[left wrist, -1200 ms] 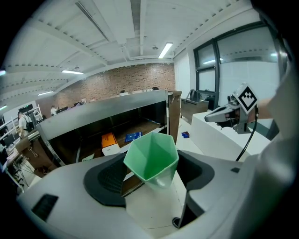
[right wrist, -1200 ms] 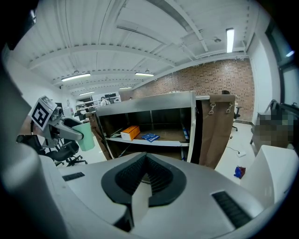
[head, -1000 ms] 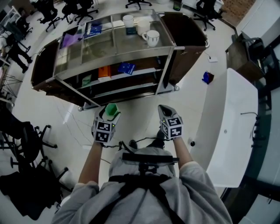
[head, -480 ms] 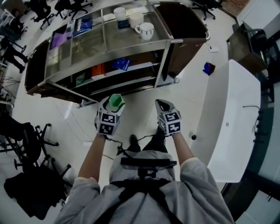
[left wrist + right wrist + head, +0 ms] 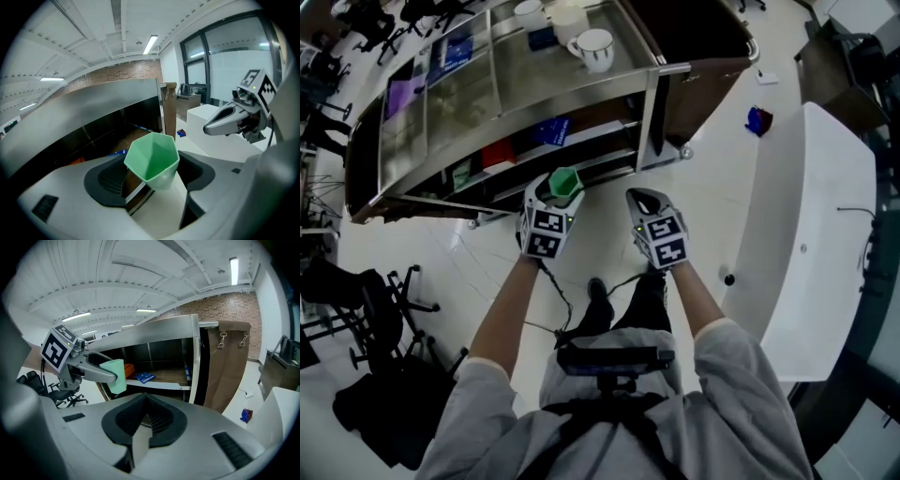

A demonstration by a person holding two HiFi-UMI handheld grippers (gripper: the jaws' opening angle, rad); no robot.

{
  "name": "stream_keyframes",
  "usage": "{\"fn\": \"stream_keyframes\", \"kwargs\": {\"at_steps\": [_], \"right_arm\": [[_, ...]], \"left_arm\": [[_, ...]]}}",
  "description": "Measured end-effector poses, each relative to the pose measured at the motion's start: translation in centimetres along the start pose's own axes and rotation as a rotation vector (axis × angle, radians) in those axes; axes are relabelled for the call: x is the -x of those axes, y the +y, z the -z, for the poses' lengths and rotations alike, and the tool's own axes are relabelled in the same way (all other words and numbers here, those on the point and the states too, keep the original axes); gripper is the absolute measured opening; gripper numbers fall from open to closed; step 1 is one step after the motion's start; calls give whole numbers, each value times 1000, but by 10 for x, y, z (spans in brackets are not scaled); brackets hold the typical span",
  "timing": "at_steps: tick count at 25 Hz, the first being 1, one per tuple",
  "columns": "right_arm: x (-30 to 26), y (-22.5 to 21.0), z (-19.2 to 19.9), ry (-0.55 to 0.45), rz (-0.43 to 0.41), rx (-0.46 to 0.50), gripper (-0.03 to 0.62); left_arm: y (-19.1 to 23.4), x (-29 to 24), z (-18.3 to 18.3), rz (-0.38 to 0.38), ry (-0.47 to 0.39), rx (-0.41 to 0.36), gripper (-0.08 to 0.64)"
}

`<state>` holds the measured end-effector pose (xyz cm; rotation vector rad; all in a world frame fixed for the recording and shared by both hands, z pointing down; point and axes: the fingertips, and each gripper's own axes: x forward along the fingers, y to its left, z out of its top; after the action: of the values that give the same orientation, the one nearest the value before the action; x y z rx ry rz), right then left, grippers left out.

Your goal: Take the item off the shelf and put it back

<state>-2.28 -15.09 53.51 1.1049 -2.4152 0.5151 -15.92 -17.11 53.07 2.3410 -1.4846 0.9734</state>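
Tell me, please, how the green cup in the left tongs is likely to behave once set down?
The cup looks thin-walled and empty, so it is probably light. Its flat facets should give the left tongs a firm hold with little slip. It narrows toward the base, so it may tip if nudged.

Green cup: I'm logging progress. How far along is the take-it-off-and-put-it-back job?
Done: the green cup is off the shelf unit. In hand: the left gripper clamps it in front of the shelves; the right gripper is shut and empty. Left: set it back on a shelf and let go.
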Motion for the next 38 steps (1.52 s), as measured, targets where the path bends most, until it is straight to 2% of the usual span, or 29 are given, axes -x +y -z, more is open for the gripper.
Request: {"fn": "stream_keyframes", "kwargs": {"at_steps": [12,19,28,34,38], "right_arm": [[-60,-43,-14,-4,-13,-2,9],[-89,-63,-12,-3,-31,-12,9],[-107,-85,-11,-3,-36,-26,9],[-108,-97,-6,10,-38,-28,9],[-109,-104,-3,14,-35,-37,9]], "left_arm": [[16,-114,-59,-1,-54,-79,337],[24,-169,-77,-8,-66,-95,337],[36,-221,-99,-35,-114,-129,337],[47,-241,-92,-54,-61,-85,337],[52,-243,-98,-79,-62,-81,337]]}}
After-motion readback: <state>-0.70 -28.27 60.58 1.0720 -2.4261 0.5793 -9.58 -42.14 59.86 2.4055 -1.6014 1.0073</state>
